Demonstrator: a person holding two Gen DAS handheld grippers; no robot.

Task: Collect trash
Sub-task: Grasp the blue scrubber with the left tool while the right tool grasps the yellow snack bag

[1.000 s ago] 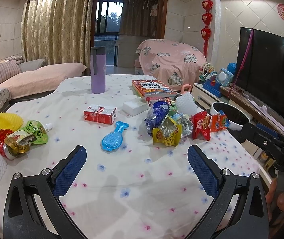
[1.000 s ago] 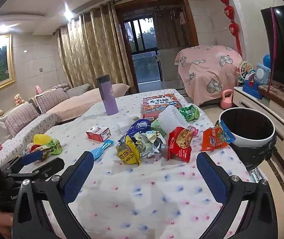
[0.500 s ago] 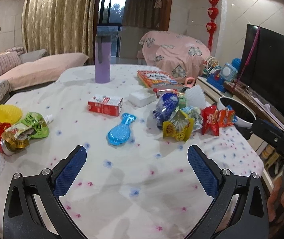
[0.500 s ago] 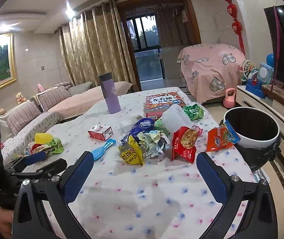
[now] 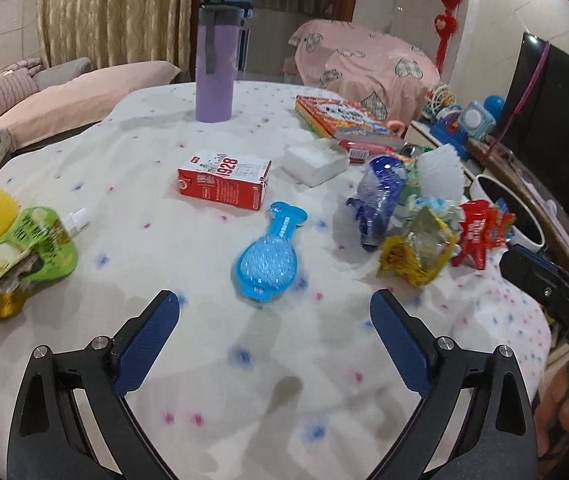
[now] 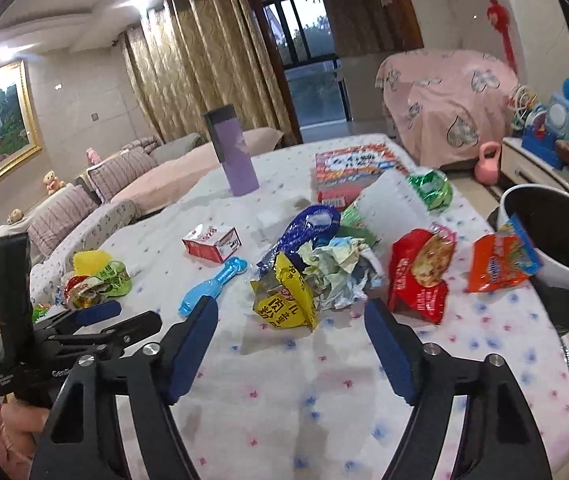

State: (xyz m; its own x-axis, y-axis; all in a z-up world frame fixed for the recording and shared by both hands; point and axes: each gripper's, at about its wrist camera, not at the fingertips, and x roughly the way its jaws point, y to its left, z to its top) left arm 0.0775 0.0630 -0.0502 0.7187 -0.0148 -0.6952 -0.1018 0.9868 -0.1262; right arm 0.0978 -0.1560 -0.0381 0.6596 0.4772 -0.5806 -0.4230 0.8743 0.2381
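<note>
Wrappers lie in a heap on the white dotted tablecloth: a yellow bag (image 6: 284, 300), crumpled paper (image 6: 336, 268), a red bag (image 6: 420, 276), an orange bag (image 6: 500, 262) and a blue bag (image 6: 312, 224). A white bin with a black liner (image 6: 552, 236) stands at the table's right edge. My right gripper (image 6: 290, 312) is open and empty, just short of the yellow bag. My left gripper (image 5: 274, 306) is open and empty, just short of a blue plastic pouch (image 5: 268, 260). A green pouch (image 5: 40, 244) and other wrappers lie at the left.
A red carton (image 5: 224, 182), a white tissue pack (image 5: 316, 158), a purple bottle (image 5: 214, 68) and a picture book (image 5: 344, 118) stand farther back. The right gripper's body (image 5: 556, 292) shows at the left wrist view's right edge. Sofas and a television surround the table.
Both grippers have moved forward and lower toward the table. The blue pouch and the wrapper heap loom larger. Both stay open.
</note>
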